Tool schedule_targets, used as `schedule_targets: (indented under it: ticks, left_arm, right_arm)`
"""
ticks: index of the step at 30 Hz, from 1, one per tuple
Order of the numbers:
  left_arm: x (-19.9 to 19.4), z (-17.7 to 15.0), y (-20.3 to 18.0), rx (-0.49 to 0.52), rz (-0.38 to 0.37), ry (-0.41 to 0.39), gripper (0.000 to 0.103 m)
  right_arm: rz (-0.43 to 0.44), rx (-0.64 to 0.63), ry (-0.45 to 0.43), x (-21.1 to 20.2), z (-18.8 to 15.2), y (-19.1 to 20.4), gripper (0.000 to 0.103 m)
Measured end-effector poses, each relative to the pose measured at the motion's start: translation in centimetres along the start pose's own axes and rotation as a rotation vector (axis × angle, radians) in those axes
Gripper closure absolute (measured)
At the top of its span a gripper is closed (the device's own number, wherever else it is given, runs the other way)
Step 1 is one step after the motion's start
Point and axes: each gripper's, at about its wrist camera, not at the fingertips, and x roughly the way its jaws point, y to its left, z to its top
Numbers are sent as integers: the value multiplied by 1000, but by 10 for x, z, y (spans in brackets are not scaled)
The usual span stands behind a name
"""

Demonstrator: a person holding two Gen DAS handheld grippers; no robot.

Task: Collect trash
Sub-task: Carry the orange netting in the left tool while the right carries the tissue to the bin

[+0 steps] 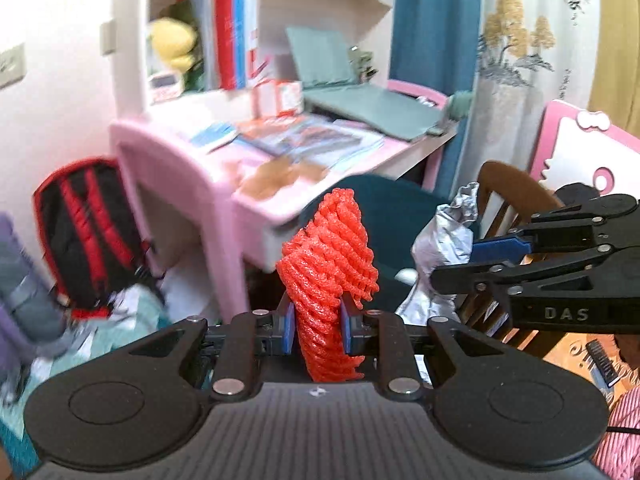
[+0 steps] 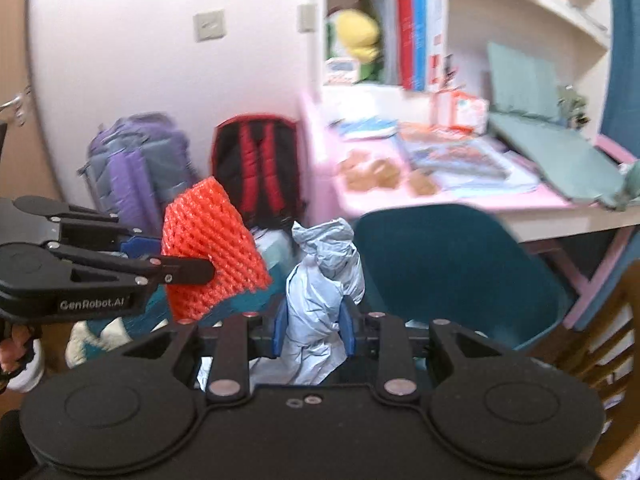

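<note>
**Op:** Logging this frame. My left gripper (image 1: 318,326) is clamped on the red foam net (image 1: 330,276); the blue pads (image 1: 287,330) press into both sides of it low down. The net stands upright between the jaws and rises well above them, flaring toward the top.

**Obs:** And the right side?

**Op:** The right gripper (image 2: 314,330) is closed around a crumpled grey plastic wrapper (image 2: 324,292). It is pinched at mid-height, with its top bunched and twisted above the pads and a tail hanging below. In the left wrist view the same wrapper (image 1: 440,248) looks silvery and sits at the tips of the right gripper (image 1: 452,266), which enters from the right edge.

**Obs:** How do the two stand to each other?

**Op:** Side by side, both held in the air. From the right wrist view, the left gripper (image 2: 188,260) comes in from the left with the net (image 2: 210,248) just beside the wrapper. I cannot tell whether they touch.

**Obs:** Background?

**Op:** A pink desk (image 2: 448,200) with books, papers and some brown lumps on it, blurred. A teal chair (image 2: 452,264) sits in front of the desk, behind both pieces of trash. A red-and-black backpack (image 2: 256,164) and a purple backpack (image 2: 136,168) lean at the wall. A shelf (image 2: 400,32) above the desk holds binders and a yellow plush toy.
</note>
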Motion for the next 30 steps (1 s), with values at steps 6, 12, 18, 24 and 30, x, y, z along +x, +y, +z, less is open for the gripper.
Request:
schedule_targets:
  ticks: [6, 12, 18, 24, 30]
  left_arm:
    - [30, 40, -28, 39, 5, -24, 81]
    - [68, 69, -44, 68, 7, -19, 81]
    - [120, 75, -59, 112, 14, 53, 81]
    - [176, 64, -66, 119, 22, 142, 81]
    - [213, 55, -67, 108, 8, 234, 81]
  right_arm:
    - [-81, 20, -31, 2, 17, -37, 77]
    - [-174, 19, -31, 21, 22, -71, 77]
    - [-229, 36, 17, 54, 18, -100, 77]
    - [-229, 51, 101, 83, 10, -119, 76]
    - [-228, 44, 191, 105, -2, -120, 73]
